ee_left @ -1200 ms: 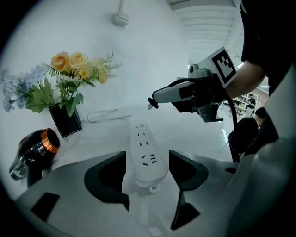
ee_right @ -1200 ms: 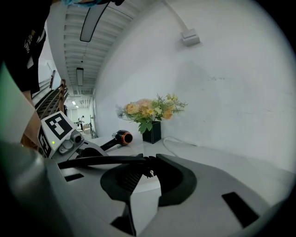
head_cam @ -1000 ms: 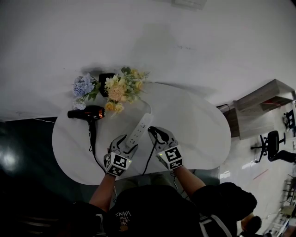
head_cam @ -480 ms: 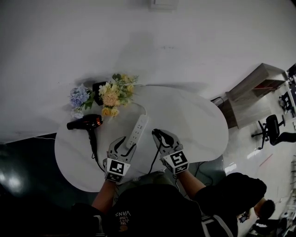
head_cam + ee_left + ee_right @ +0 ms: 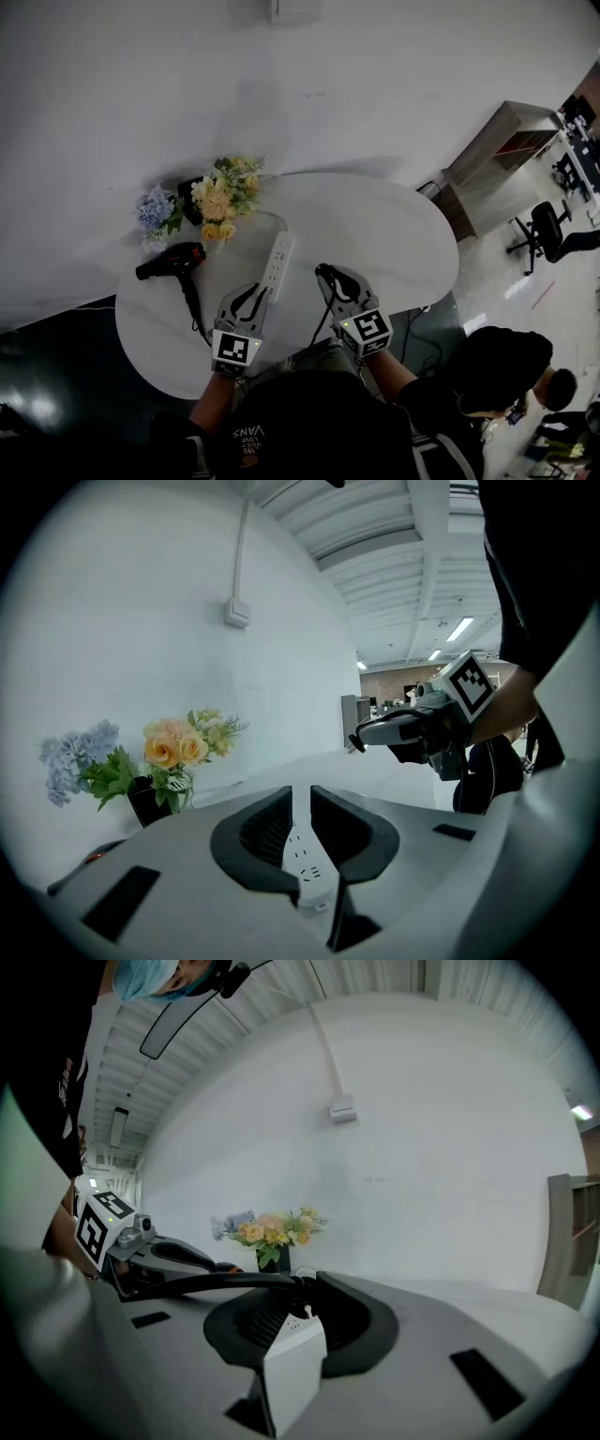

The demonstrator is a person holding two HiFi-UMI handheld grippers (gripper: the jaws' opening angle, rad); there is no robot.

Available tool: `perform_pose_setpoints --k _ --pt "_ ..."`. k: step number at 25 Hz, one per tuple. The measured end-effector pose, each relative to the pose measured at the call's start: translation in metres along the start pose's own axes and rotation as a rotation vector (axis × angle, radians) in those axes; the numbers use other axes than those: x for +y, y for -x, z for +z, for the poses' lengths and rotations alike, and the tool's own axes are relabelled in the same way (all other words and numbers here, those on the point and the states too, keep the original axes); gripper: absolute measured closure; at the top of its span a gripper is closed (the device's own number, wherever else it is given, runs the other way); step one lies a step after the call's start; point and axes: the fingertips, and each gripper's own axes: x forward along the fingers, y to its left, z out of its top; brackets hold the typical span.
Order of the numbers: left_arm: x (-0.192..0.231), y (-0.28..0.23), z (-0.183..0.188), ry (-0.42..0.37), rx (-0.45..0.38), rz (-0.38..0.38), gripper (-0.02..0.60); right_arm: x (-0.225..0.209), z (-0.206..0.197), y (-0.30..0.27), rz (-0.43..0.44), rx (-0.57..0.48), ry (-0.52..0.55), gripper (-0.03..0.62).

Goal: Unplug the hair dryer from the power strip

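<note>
The white power strip [image 5: 277, 262] lies on the oval white table [image 5: 394, 244]. My left gripper [image 5: 250, 298] hovers over the strip's near end. Its jaws are closing and stand narrow, and the strip [image 5: 302, 850] shows through the gap below them, not pressed. My right gripper [image 5: 326, 276] is to the right of the strip, shut on the black plug. The plug's black cord [image 5: 202, 1283] leaves the jaws leftward, and a white block shows low between the pads. The black hair dryer [image 5: 173, 262] lies at the table's left, its cord [image 5: 193, 307] trailing toward me.
A bunch of flowers [image 5: 217, 199] in a dark vase stands at the table's back left, near the wall. Right of the table are a wooden cabinet [image 5: 497, 159] and an office chair [image 5: 546, 234]. Another person [image 5: 506, 366] stands at the lower right.
The left gripper has lifted off the strip's near end and its jaws have narrowed. The right gripper, still holding the plug, has drawn away from the strip to the right.
</note>
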Motion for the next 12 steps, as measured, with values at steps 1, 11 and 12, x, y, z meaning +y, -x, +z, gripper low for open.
perform_pose_setpoints --k 1,11,12 --pt "-0.001 0.002 0.002 -0.003 -0.010 -0.006 0.508 0.000 0.001 0.003 -0.011 -0.004 -0.003 0.488" --pt "-0.010 0.028 0.027 -0.014 -0.094 -0.052 0.549 0.002 0.009 0.045 -0.106 -0.033 -0.021 0.488" --pt "-0.011 0.031 0.029 -0.012 -0.101 -0.057 0.551 0.003 0.010 0.049 -0.115 -0.036 -0.024 0.488"
